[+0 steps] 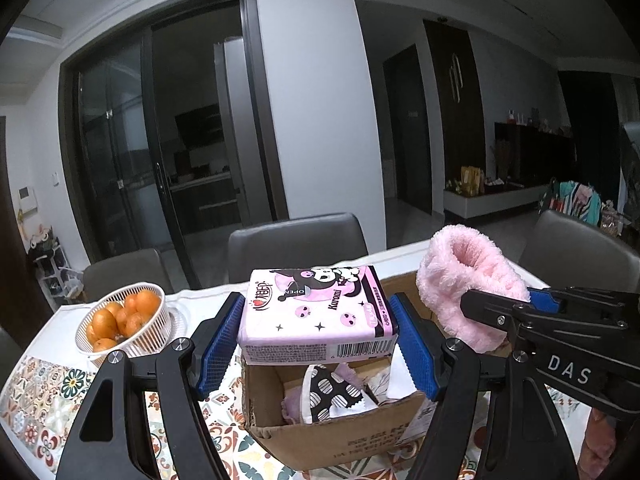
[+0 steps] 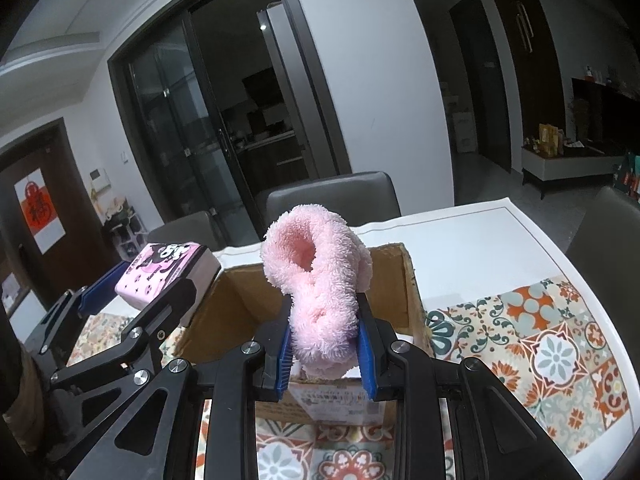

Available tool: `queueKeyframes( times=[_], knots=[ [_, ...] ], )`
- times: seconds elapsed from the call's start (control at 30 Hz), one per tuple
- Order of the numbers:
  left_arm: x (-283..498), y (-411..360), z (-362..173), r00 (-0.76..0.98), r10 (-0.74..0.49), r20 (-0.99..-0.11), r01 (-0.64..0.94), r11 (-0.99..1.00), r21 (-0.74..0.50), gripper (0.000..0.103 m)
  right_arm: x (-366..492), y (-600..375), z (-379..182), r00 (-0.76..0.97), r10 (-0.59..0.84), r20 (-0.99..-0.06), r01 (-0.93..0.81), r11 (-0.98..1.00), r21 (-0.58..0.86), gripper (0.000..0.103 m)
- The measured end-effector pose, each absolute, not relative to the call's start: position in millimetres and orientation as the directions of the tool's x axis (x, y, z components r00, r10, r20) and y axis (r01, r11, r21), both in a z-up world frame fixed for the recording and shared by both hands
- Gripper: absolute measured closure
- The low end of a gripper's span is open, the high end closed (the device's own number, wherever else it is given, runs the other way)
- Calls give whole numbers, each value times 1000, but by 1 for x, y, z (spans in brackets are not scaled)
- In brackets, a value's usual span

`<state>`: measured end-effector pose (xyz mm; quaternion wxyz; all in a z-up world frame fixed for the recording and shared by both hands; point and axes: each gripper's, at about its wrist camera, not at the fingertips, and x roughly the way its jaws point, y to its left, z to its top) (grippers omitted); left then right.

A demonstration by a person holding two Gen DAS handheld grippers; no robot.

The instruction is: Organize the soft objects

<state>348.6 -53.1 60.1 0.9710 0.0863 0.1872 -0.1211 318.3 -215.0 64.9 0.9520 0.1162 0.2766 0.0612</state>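
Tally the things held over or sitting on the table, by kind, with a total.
Pink tissue packs: 1
Pink fluffy socks: 1
Cardboard boxes: 1
White baskets of oranges: 1
Total: 4

Black angular tool [image 1: 318,344] frames, ribbed blue pads [image 1: 221,340], silver screws, white "DAS" lettering [image 1: 569,369].
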Motion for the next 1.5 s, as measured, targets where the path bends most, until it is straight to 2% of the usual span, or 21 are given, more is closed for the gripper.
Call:
queueKeyframes(
  times=[0.4, 0.53, 0.63, 0.73, 0.87, 1.0, 1.1, 1.5],
  knots=[
    [386, -55, 31, 839, -208, -503, 286, 955, 82, 30, 357, -213, 41, 784, 174, -596, -54, 975, 214, 74],
    [388, -58, 27, 836, -194, -513, 280, 955, 94, 28, 363, -212, 35, 775, 165, -610, -48, 978, 204, 69],
    [385, -58, 27, 847, -181, -500, 268, 957, 109, 24, 364, -213, 32, 774, 155, -614, -33, 978, 205, 65],
    [381, -57, 29, 859, -163, -485, 253, 959, 127, 23, 363, -216, 31, 769, 149, -622, -26, 979, 202, 60],
    [374, -53, 34, 871, -142, -470, 223, 967, 121, 22, 359, -216, 32, 773, 138, -620, -18, 980, 196, 60],
    [362, -48, 42, 880, -122, -459, 196, 973, 118, 21, 352, -216, 37, 780, 128, -613, -11, 981, 191, 55],
    [351, -43, 47, 886, -117, -448, 186, 976, 113, 20, 342, -216, 42, 791, 113, -602, -1, 983, 182, 55],
    [291, -27, 73, 920, -83, -383, 131, 986, 103, 15, 276, -206, 71, 844, 49, -535, 10, 994, 107, 38]
  ],
)
